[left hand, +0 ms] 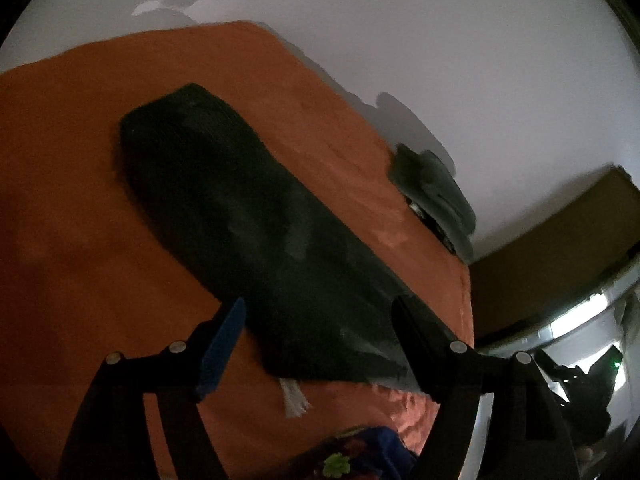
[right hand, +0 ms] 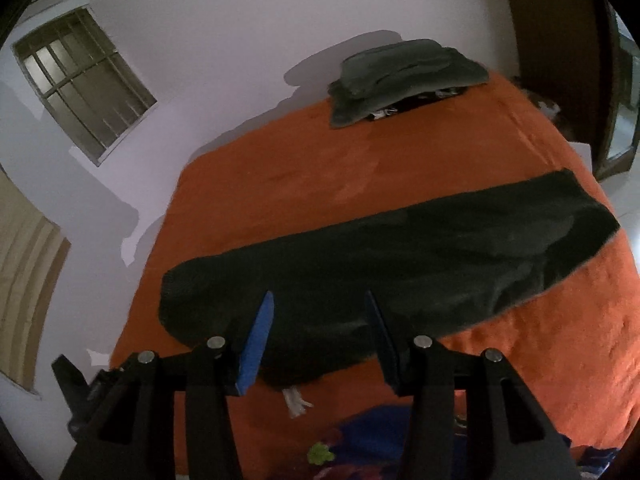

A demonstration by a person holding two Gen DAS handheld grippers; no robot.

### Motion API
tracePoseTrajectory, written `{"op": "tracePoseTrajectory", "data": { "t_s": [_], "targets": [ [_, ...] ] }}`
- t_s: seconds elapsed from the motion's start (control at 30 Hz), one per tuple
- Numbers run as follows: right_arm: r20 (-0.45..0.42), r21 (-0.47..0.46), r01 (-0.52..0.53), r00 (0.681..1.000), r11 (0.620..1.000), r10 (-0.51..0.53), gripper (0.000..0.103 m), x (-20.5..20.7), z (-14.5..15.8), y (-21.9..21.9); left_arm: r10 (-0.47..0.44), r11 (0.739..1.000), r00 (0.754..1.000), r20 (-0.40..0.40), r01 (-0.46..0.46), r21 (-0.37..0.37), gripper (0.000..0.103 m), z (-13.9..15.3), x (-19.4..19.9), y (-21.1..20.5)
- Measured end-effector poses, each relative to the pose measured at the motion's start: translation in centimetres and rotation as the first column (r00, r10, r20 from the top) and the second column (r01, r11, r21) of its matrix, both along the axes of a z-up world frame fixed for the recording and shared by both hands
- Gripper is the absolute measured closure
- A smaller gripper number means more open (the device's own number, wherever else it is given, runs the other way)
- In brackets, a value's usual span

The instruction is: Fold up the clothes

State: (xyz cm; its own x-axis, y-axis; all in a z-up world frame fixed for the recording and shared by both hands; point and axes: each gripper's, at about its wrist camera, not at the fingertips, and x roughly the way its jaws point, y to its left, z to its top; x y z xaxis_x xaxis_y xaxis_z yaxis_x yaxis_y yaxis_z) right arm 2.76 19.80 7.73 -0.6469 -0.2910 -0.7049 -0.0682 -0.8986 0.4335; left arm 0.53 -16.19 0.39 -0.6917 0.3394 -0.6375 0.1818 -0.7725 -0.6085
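A long dark green garment [left hand: 256, 216] lies folded lengthwise in a strip on the orange bedspread [left hand: 80, 240]. It also shows in the right wrist view [right hand: 400, 256], running left to right across the bedspread [right hand: 320, 168]. A white drawstring [left hand: 294, 398] sticks out from its near edge, also seen in the right wrist view [right hand: 296, 402]. My left gripper [left hand: 320, 312] is open and empty above the garment's near end. My right gripper [right hand: 320, 304] is open and empty above the garment's near edge.
A stack of folded grey-green clothes [right hand: 404, 76] sits at the far edge of the bed by the white wall; it also shows in the left wrist view [left hand: 436, 196]. A blue patterned cloth [right hand: 380, 436] lies at the near edge. A barred window [right hand: 84, 80] is at left.
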Motion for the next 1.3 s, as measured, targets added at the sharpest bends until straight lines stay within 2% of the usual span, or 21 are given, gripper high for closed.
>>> {"op": "tracePoseTrajectory", "data": {
  "t_s": [0.17, 0.3, 0.37, 0.47, 0.6, 0.77, 0.87, 1.0, 1.17, 1.3],
  "targets": [
    [-0.026, 0.013, 0.039, 0.999, 0.999, -0.039, 0.056, 2.0, -3.1, 3.2, -0.063, 0.998, 0.998, 0.004, 0.063, -0.005, 0.026, -1.6, -0.5, 3.5],
    [0.035, 0.024, 0.085, 0.996, 0.996, -0.086, 0.056, 2.8, -6.4, 5.3, -0.108, 0.994, 0.994, 0.002, 0.108, -0.02, 0.026, -2.4, -0.9, 5.1],
    [0.056, 0.0, 0.112, 0.992, 0.994, -0.112, 0.056, 2.8, -6.9, 6.0, -0.123, 0.992, 0.992, 0.001, 0.123, -0.031, 0.026, -2.5, -0.6, 5.6],
    [0.038, -0.034, 0.115, 0.993, 0.993, -0.114, 0.056, 2.8, -5.7, 5.9, -0.144, 0.988, 0.99, 0.0, 0.144, -0.049, 0.026, -2.7, -0.3, 6.3],
    [-0.002, -0.006, 0.097, 0.995, 0.995, -0.097, 0.056, 3.8, -3.9, 5.4, -0.17, 0.983, 0.985, -0.002, 0.17, -0.069, 0.026, -2.9, 0.2, 7.1],
    [0.024, 0.003, 0.127, 0.992, 0.992, -0.127, 0.056, 4.1, -2.9, 6.3, -0.159, 0.986, 0.987, -0.02, 0.158, -0.061, 0.026, -2.9, 0.1, 6.7],
    [0.022, -0.067, 0.161, 0.987, 0.985, -0.159, 0.056, 3.9, -2.5, 7.2, -0.152, 0.987, 0.988, -0.03, 0.15, -0.056, 0.026, -2.8, 0.1, 6.4],
    [0.001, -0.036, 0.192, 0.981, 0.981, -0.192, 0.056, 3.5, -2.9, 6.8, -0.143, 0.989, 0.989, -0.04, 0.141, -0.045, 0.026, -2.9, 0.0, 6.1],
    [0.036, -0.014, 0.18, 0.983, 0.984, -0.179, 0.056, 2.6, -4.4, 5.7, -0.132, 0.989, 0.991, -0.021, 0.133, 0.058, 0.026, -4.1, -1.0, 5.1],
    [0.026, 0.004, 0.196, 0.98, 0.981, -0.196, 0.056, 2.9, -4.7, 5.8, -0.131, 0.991, 0.991, -0.03, 0.132, 0.027, 0.026, -3.8, -1.0, 5.2]
  ]
}}
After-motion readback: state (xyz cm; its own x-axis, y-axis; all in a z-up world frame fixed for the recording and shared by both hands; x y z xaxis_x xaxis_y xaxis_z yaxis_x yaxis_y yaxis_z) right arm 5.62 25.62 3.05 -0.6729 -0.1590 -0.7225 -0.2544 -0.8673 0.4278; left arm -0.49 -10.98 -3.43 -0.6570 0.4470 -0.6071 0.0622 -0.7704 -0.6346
